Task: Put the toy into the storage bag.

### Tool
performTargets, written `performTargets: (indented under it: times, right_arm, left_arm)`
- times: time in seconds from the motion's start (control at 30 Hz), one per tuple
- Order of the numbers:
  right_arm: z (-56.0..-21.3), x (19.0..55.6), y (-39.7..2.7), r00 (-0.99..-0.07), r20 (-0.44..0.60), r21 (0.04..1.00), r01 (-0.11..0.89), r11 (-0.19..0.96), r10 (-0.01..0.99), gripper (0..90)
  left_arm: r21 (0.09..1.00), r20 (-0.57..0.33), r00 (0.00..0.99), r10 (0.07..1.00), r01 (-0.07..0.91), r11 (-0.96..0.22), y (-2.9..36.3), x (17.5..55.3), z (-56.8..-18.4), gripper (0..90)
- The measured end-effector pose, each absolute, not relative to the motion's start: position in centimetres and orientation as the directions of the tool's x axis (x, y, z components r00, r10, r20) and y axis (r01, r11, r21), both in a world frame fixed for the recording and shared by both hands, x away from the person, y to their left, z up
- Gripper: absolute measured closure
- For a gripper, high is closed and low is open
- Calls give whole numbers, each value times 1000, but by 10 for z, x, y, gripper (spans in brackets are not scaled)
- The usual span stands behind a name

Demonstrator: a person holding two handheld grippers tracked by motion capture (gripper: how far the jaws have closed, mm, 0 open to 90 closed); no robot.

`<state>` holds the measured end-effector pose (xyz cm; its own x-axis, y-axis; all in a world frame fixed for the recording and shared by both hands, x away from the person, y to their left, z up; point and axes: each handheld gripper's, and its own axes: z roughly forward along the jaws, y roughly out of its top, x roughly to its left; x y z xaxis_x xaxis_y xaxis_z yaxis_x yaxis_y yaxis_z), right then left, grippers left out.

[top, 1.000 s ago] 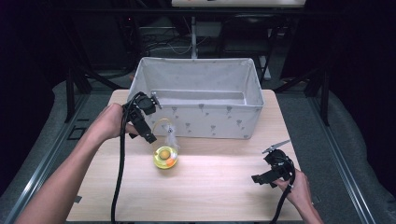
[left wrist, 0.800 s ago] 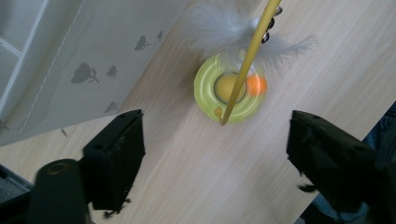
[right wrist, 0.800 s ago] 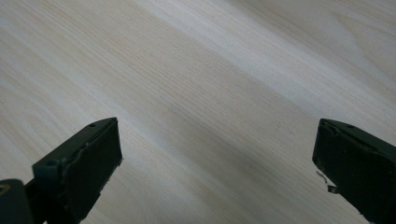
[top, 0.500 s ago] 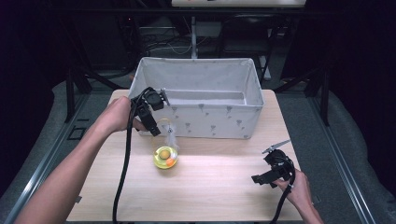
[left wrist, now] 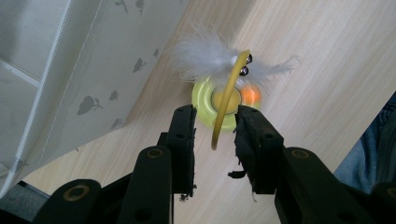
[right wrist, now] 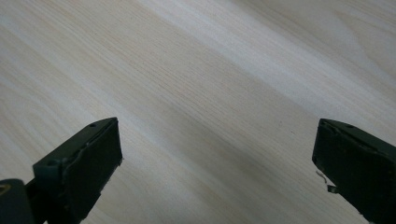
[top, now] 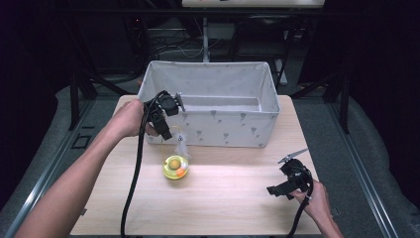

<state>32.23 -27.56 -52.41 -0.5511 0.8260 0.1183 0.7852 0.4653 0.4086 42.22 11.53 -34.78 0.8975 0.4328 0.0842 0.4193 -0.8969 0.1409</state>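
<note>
Left hand-held gripper point(left wrist: 215, 126) jaws have just been closing, narrow gap around toy's yellow stalk point(left wrist: 229, 98), pads not pressing; right hand-held gripper point(right wrist: 215, 168) wide open over counter point(right wrist: 210, 70).

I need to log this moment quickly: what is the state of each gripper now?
Left gripper: jaws have just been closing around the yellow stalk of the feather toy; a gap remains, not yet gripped.
Right gripper: open, holding nothing, over the table.

Bare forearms, black left gripper point(top: 166, 116) and right gripper point(top: 289, 183), brass-screwed fingers point(left wrist: 183, 135), thick black cables.
</note>
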Motion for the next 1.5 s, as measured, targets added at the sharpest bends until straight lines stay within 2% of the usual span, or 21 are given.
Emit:
performTargets:
  times: [0.47,1.03,1.5]
  right_arm:
    - [-525,323,-275,-553,131,405,788,464,823,13]
    - [-524,323,-276,-556,122,401,785,472,822,14]
    - [-524,322,-275,-550,130,412,787,460,825,14]
  left_arm:
    - [140,105,890,444,428,-893,117,421,-346,872]
    - [139,137,886,444,426,-894,115,417,-334,882]
    - [142,144,887,439,420,-896,124,411,-308,882]
